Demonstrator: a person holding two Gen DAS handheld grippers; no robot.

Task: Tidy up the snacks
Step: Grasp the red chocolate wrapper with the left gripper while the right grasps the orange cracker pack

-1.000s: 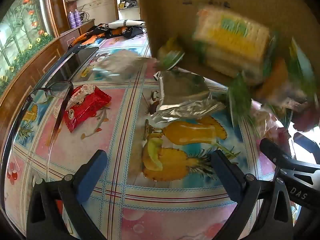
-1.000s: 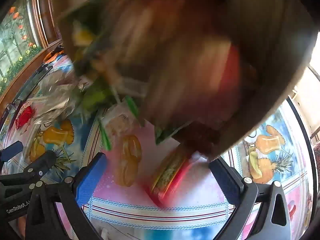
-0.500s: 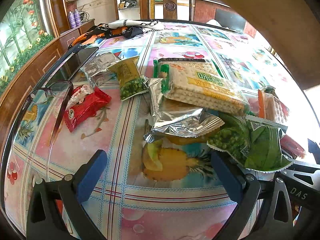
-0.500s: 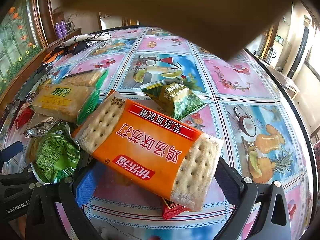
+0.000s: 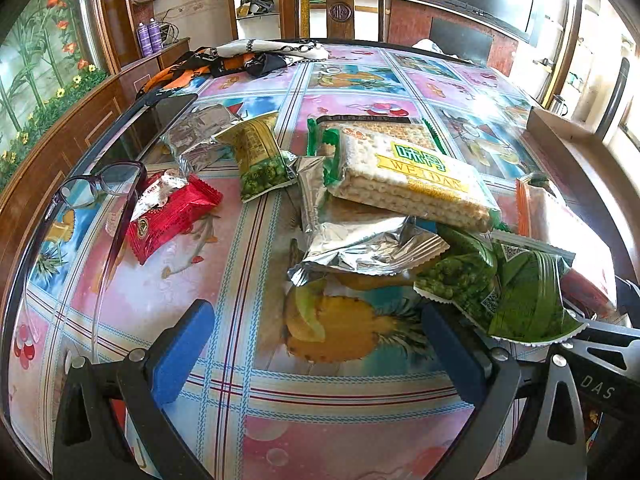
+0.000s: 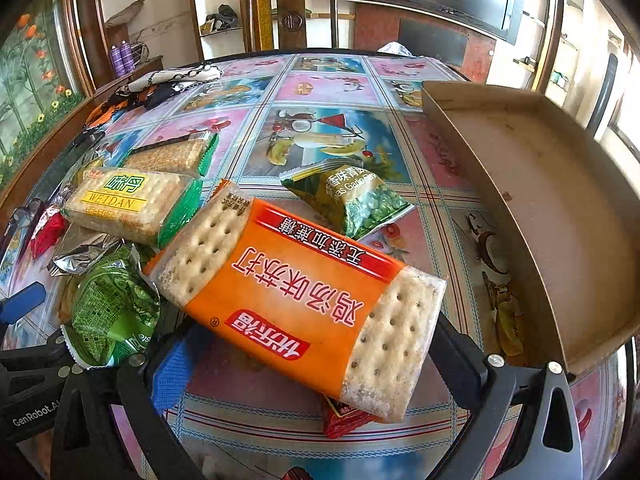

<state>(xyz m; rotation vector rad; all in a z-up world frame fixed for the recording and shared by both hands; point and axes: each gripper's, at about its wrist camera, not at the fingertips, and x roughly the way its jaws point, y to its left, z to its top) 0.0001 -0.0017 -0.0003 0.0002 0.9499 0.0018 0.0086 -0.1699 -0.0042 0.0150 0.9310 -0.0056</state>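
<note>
Snack packs lie scattered on the fruit-print tablecloth [image 5: 224, 248]. In the left wrist view a green-and-yellow cracker pack [image 5: 404, 176] lies on a silver foil pack [image 5: 360, 240], with a green pea bag [image 5: 508, 288], a yellow pea bag [image 5: 260, 156] and a red pack [image 5: 168, 216] around. My left gripper [image 5: 320, 344] is open and empty above the table. In the right wrist view an orange cracker pack [image 6: 304, 292] lies across my open right gripper [image 6: 308, 356], with a pea bag [image 6: 352, 196] behind. An empty cardboard tray [image 6: 560, 216] stands at the right.
Eyeglasses [image 5: 104, 188] lie at the table's left edge beside the red pack. A heap of cloth [image 5: 256, 56] lies at the far side. A wooden chair [image 5: 336, 4] stands behind the table. A small red pack [image 6: 344, 416] lies under the orange crackers.
The cardboard tray was tipped overhead, spilling the snacks onto the table. It has since moved away and now rests upright and empty at the right. Both grippers stayed put.
</note>
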